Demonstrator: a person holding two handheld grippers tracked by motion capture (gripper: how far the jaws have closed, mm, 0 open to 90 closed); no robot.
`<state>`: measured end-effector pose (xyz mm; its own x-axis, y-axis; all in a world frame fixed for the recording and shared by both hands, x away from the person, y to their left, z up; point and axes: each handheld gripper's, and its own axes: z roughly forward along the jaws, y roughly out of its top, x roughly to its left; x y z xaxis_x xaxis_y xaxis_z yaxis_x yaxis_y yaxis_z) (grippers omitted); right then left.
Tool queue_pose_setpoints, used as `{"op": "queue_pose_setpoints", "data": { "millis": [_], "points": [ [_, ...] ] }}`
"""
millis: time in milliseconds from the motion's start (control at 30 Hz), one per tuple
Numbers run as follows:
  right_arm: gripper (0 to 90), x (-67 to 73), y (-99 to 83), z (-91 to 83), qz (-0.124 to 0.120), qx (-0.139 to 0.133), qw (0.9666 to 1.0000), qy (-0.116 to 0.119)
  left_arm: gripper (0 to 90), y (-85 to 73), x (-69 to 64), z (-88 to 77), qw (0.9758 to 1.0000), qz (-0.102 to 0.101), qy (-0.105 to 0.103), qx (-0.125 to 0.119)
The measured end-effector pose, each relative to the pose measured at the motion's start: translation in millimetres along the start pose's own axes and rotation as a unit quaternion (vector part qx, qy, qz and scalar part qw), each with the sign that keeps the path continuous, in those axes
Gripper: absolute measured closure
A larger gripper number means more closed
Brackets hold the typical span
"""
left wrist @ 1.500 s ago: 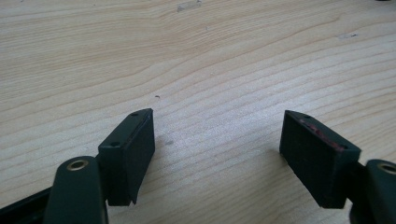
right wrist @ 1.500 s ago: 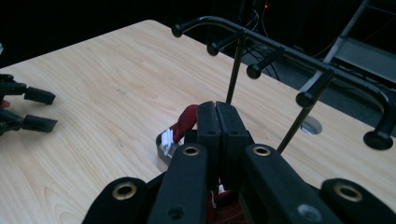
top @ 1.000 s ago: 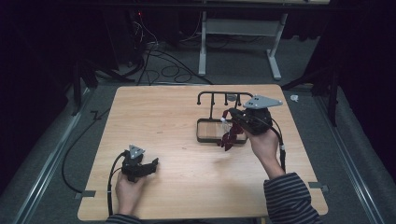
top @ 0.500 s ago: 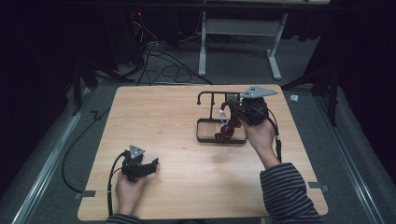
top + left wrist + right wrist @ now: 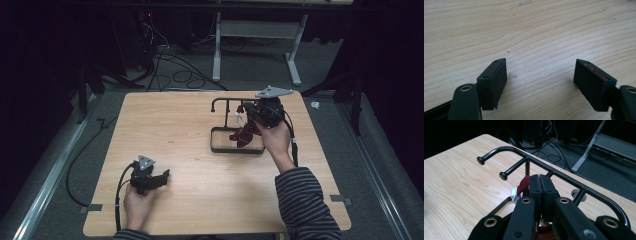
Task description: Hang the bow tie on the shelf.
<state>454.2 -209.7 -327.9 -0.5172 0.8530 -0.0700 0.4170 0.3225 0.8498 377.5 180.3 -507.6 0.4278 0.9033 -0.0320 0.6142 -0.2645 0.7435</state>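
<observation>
The right hand-held gripper is clenched on a dark red cloth, its two black jaws pressed flat together in the right gripper view, with a fold of the red fabric and a small white tag showing just left of them. The cloth hangs from the jaws down over the tray base of a black wire rack, which stands on the right half of the wooden surface. The rack is the nearest obstacle: its curved top bar runs straight across in front of the clenched jaws, with two knob-ended pegs jutting out to their left and an upright post just behind them. The person's right hand and a striped sleeve lie on the near side of the rack.

The left hand-held gripper is released, its jaws spread wide over bare wood, resting well away from the rack near the surface's front left edge, with its cable looping beside it. Beyond the rack, past the far edge of the surface, cables sprawl on the floor beside a white table frame.

Compared with a second ago, the right hand-held gripper has carried the cloth away from the rack's near side toward its top bar, while the left one has stayed put.
</observation>
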Motion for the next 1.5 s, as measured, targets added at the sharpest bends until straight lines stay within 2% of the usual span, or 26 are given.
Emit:
{"op": "queue_pose_setpoints", "data": {
  "millis": [467, 567, 700, 800, 1200, 1233, 1300, 1433, 1500],
  "points": [
    [90.0, -4.9, 0.3, 12.5, 0.008, 0.012, 0.9998, -0.016, 27.3, 0.1, 0.5, -0.2, 1.0000, -0.002, -0.001, 0.000],
    [89.0, -4.6, -0.3, 14.3, 0.016, 0.013, 0.9997, -0.015, 27.3, 0.0, 0.4, -0.2, 1.0000, -0.001, -0.001, 0.000],
    [87.4, -3.6, 0.2, 14.4, 0.011, 0.015, 0.9997, -0.016, 27.3, 0.0, 0.4, -0.2, 1.0000, -0.002, -0.001, 0.000],
    [87.2, -4.5, -0.3, 13.8, 0.016, 0.013, 0.9997, -0.015, 27.2, -0.1, 0.4, -0.1, 1.0000, -0.002, -0.001, -0.001],
    [73.6, -6.2, -2.6, 0.1, 0.016, 0.006, 0.9998, -0.009, 27.3, -0.1, 1.0, -0.3, 1.0000, -0.003, -0.003, -0.001],
    [72.4, -8.8, -4.4, -4.5, 0.026, 0.003, 0.9996, -0.009, 27.2, -0.1, 0.9, -0.3, 1.0000, -0.003, -0.003, -0.001],
    [71.2, -11.4, -7.0, -8.9, 0.034, -0.002, 0.9994, -0.003, 27.1, 0.0, 0.7, -0.2, 1.0000, -0.003, -0.002, -0.001],
    [70.4, -12.4, -12.9, -16.0, 0.026, 0.004, 0.9996, -0.001, 27.3, 0.0, 0.5, -0.2, 1.0000, -0.002, -0.003, -0.001],
    [69.9, -13.8, -15.2, -19.2, 0.030, 0.005, 0.9995, 0.000, 27.3, -0.1, 0.4, -0.2, 1.0000, -0.001, -0.002, -0.001]
  ]
}}
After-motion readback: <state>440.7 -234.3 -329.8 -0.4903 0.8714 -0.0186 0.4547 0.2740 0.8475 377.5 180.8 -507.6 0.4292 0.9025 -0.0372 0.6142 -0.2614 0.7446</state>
